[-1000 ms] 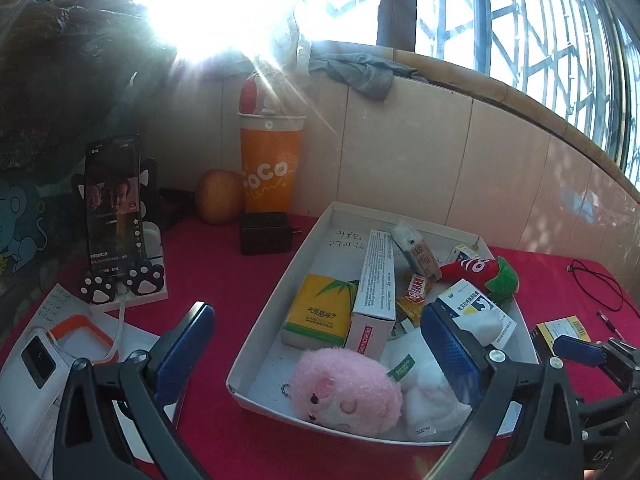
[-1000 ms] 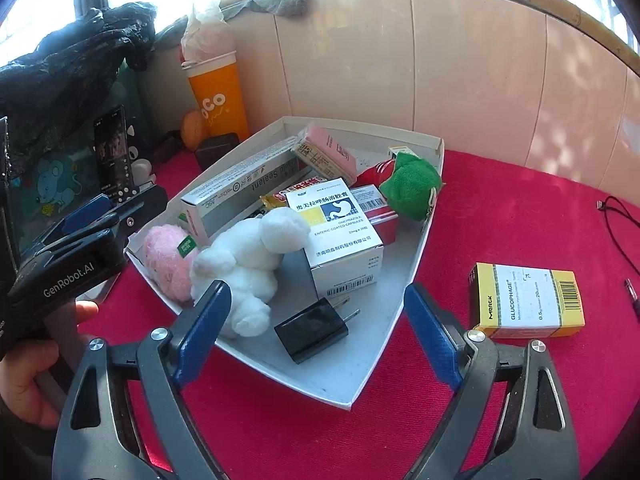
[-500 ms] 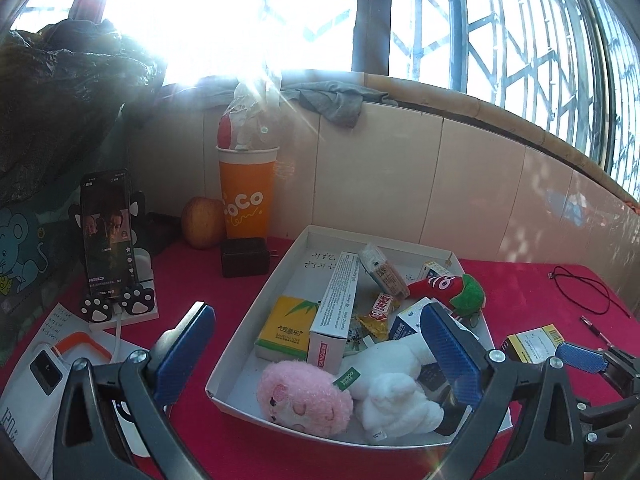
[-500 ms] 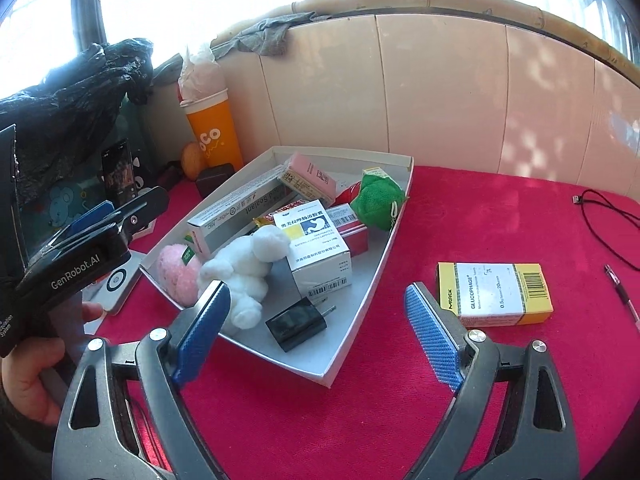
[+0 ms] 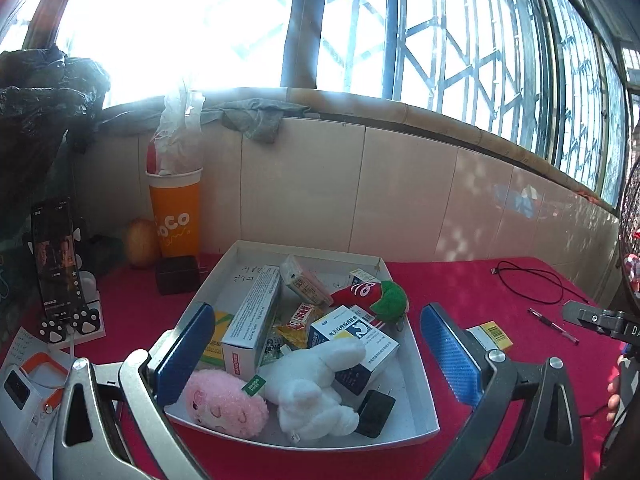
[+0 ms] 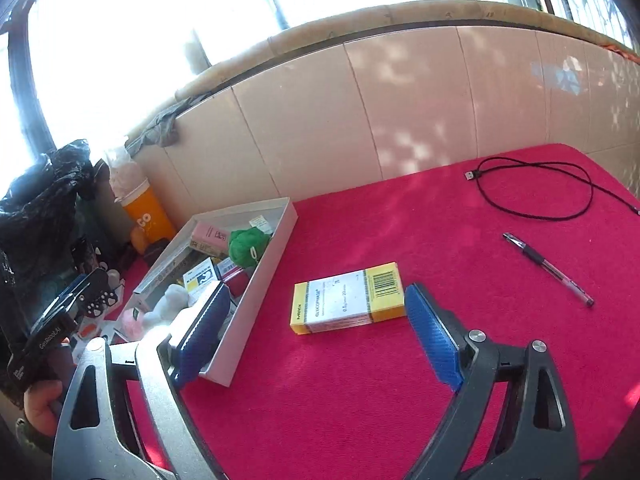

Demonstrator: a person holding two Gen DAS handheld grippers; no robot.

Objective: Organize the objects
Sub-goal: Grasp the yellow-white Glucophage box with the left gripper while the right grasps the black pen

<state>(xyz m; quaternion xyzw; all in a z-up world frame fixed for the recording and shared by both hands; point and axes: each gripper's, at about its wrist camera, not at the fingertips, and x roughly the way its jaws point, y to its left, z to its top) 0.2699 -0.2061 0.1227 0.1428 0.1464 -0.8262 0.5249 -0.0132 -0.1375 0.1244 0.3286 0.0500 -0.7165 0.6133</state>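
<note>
A white tray point(image 5: 422, 372) on the red cloth holds a pink plush point(image 5: 226, 404), a white plush point(image 5: 316, 388), a black charger point(image 5: 374, 412), a red-and-green plush point(image 5: 376, 294) and several medicine boxes. My left gripper point(image 5: 318, 350) hangs open in front of the tray, nothing between its blue pads. In the right wrist view a yellow-and-white medicine box point(image 6: 348, 298) lies flat on the cloth right of the tray point(image 6: 256, 292). My right gripper point(image 6: 318, 330) stands open just short of that box, empty. The same box point(image 5: 490, 334) shows at the right in the left wrist view.
A black pen point(image 6: 548, 268) and a black cable point(image 6: 540, 188) lie on the cloth at the right. An orange cup point(image 5: 174, 212), an apple point(image 5: 140, 242), a black adapter point(image 5: 178, 274) and a phone on a paw stand point(image 5: 56, 268) stand left of the tray. A tiled wall runs behind.
My right gripper has swung right, from over the tray's near corner to in front of the yellow box, and rolled. My left gripper has drawn back and risen, so the tray looks smaller.
</note>
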